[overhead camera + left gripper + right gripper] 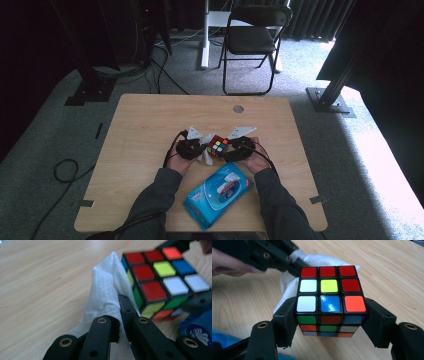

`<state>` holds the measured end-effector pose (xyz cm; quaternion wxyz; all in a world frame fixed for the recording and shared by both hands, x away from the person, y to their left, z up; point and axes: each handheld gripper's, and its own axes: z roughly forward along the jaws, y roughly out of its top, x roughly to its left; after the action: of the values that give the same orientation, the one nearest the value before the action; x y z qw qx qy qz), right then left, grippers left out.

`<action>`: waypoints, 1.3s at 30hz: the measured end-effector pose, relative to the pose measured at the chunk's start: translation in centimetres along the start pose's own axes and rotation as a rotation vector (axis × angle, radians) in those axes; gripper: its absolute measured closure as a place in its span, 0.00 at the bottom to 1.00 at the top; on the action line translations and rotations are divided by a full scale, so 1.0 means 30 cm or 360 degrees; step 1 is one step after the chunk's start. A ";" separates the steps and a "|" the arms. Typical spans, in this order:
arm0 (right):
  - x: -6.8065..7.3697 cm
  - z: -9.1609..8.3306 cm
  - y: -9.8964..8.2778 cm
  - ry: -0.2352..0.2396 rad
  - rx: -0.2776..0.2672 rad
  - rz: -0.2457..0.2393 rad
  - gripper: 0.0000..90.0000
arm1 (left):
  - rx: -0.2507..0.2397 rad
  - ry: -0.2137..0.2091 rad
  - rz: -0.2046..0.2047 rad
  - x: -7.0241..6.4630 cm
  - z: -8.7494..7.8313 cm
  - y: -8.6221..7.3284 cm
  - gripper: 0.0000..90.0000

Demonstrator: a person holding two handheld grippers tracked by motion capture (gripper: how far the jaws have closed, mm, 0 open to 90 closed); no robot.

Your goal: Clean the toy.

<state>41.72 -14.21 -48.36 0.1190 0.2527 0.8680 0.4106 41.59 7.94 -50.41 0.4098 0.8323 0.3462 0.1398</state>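
Glossy plastic cube (330, 301), soft textured white wipe (105, 290), matt wood-grain table (145, 125).

Blue wipes pack (218, 194) blocks table (145, 130) between forearms; bare wood free left, right, beyond cube (218, 146).

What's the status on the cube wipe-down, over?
Left tool shut on white wipe, wipe against cube side. Right tool clamped on puzzle cube, held off the table. Blue wipes pack near, not obstructing.

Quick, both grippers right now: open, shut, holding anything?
Left gripper: shut on the wipe, held against the cube.
Right gripper: shut on the cube.
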 end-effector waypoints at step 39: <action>0.018 0.027 0.001 0.0046 0.0022 -0.0024 0.38 | -0.0126 -0.0019 0.0029 0.009 -0.062 0.070 0.98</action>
<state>41.60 -13.36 -48.86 0.1077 0.2410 0.8744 0.4072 41.79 8.34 -47.63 0.4431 0.8193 0.3304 0.1520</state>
